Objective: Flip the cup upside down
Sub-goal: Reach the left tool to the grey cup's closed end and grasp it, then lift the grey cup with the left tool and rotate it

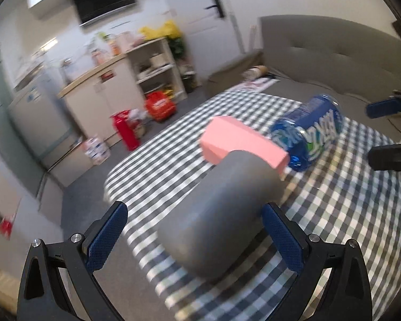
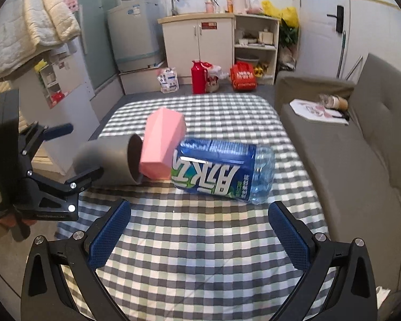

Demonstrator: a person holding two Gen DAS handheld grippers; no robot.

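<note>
A grey cup point(image 1: 222, 214) lies on its side on the checked tablecloth point(image 1: 347, 227), its open mouth point(image 2: 135, 157) facing the pink block. My left gripper point(image 1: 193, 230) is open, with the cup's closed end between its blue pads; the right pad point(image 1: 280, 238) is at the cup's side, the left pad stands apart. In the right wrist view the left gripper point(image 2: 74, 155) straddles the cup point(image 2: 107, 160). My right gripper point(image 2: 199, 232) is open and empty, above the cloth in front of the bottle.
A pink faceted block point(image 2: 161, 144) lies against the cup's mouth. A large blue-labelled water bottle point(image 2: 222, 171) lies on its side beside it. A grey sofa point(image 2: 347, 147) borders the table's right. Cabinets, a red flask point(image 2: 199, 76) and bags stand on the floor behind.
</note>
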